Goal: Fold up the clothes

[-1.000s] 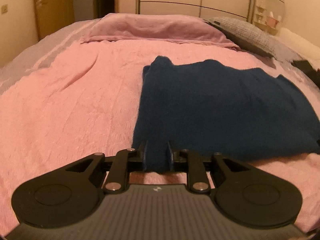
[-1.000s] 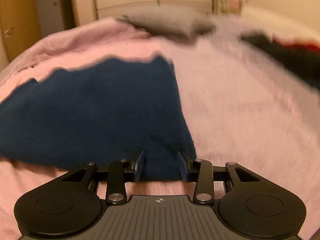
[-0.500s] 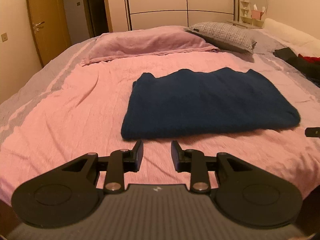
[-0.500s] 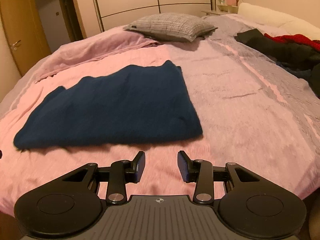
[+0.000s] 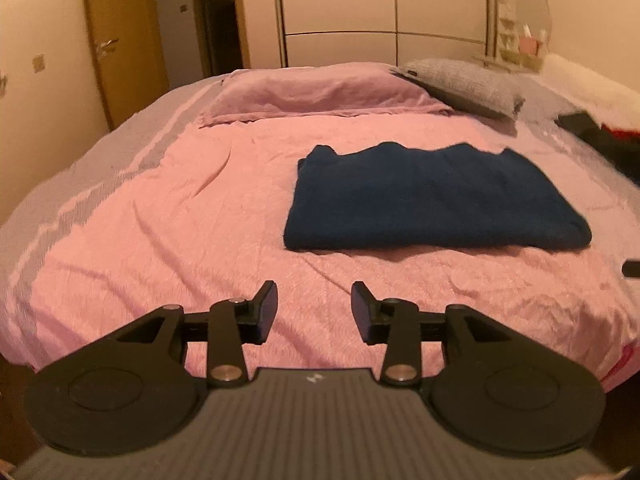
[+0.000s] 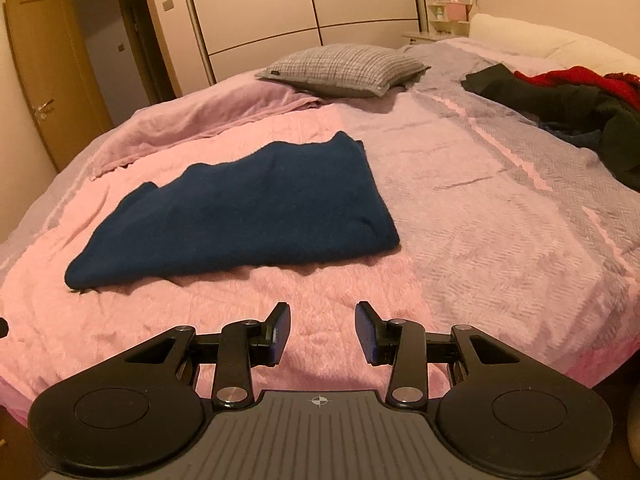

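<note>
Folded navy garment on bed, claws apart

the folded navy garment is a thick, matt knit with a fuzzy nap. the pink bedspread under it looks like soft, woven cloth with a fine raised texture and shallow creases. the grey pillow is checked fabric. each tool is matt black plastic with shiny metal pivot pins and a ribbed grey body. the door is smooth wood, the wardrobe fronts smooth and pale.
</note>
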Demonstrator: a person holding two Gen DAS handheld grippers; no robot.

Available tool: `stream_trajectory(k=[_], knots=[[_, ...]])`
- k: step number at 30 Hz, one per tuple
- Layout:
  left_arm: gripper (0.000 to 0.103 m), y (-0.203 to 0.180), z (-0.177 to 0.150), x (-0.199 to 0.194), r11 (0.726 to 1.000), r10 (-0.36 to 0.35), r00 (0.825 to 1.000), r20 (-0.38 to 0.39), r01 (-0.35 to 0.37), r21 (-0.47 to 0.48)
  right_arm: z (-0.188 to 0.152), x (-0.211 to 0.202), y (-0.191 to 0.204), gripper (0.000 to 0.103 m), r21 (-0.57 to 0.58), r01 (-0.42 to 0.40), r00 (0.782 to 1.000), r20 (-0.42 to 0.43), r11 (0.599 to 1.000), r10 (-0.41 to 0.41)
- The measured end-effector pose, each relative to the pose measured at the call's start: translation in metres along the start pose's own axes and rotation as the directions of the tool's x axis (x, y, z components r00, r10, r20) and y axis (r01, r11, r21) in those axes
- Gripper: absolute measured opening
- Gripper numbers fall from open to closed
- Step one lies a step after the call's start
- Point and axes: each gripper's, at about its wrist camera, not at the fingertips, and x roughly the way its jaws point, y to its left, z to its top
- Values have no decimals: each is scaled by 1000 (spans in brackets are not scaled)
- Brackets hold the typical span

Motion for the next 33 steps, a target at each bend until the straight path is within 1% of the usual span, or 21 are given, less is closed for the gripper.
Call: stream_trajectory(k=[2, 5, 9, 14, 29, 33], knots=[[36, 9, -2, 0, 999, -16, 1000, 2, 16, -34, -1, -2, 1, 40, -3, 3, 1000, -1, 1000, -3], [36, 16, 2, 9, 997, -48, 999, 9, 48, -58, 1, 2, 1, 40, -19, 23, 1000, -9, 1000, -23], [36, 12, 10, 25, 995, -76, 997, 22, 77, -57, 8, 16, 0, 40, -33, 59, 998, -20, 998, -59], [36, 1, 21, 43, 993, -105, 994, 32, 106, -53, 19, 36, 0, 40, -38, 63, 997, -37, 997, -64], [36, -8, 41, 116, 992, -118, 993, -10, 118, -44, 43, 100, 4, 40, -101, 56, 994, -90, 993, -65], [36, -11, 52, 142, 992, -128, 992, -3, 128, -21, 53, 119, 1, 40, -108, 32, 997, -69, 994, -40]])
